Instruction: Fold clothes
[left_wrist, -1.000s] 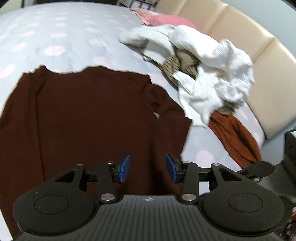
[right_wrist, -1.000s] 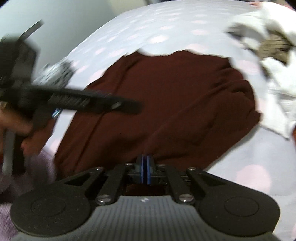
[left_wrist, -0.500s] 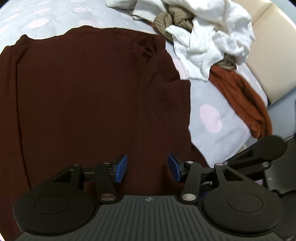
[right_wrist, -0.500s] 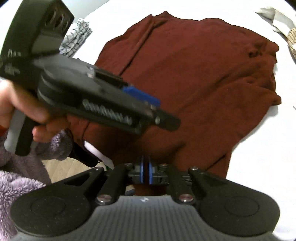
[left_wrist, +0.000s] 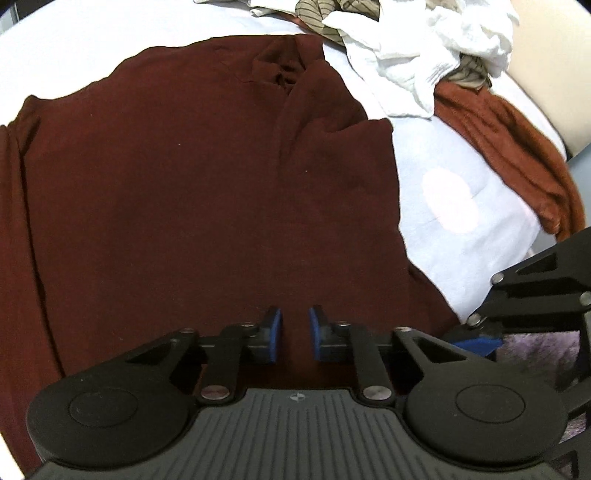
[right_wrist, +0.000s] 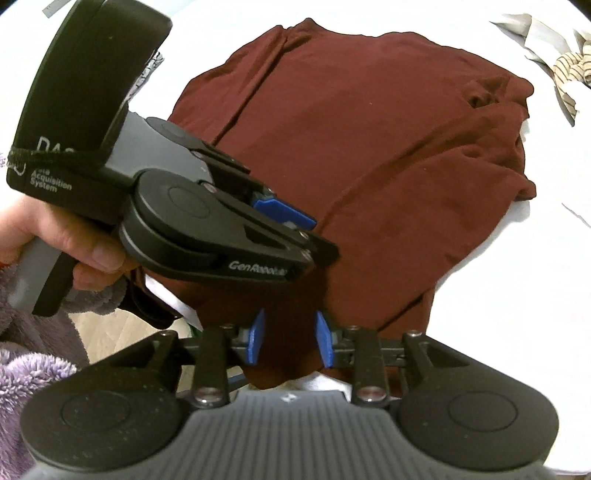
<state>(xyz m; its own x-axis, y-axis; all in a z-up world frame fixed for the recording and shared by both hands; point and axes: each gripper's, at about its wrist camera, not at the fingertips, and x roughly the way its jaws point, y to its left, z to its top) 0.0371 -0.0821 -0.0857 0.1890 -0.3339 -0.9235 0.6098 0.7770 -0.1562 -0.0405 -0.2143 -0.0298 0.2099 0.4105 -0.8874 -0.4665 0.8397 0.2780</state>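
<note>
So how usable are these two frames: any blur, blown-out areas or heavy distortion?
Left wrist view: sharp, strong fisheye bending at the edges; the maroon shirt reads dark with little fold detail, and the bedsheet is pale but its pink dot shows. Right wrist view: sharp too, but the bedsheet is blown out to plain white, and the left gripper looms large.

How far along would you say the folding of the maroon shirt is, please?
Done: the maroon shirt lies spread on the bed. In hand: the left gripper has just been closing at its near hem; the right gripper has just opened there. Left: no fold shows, and the clothes pile waits.
</note>
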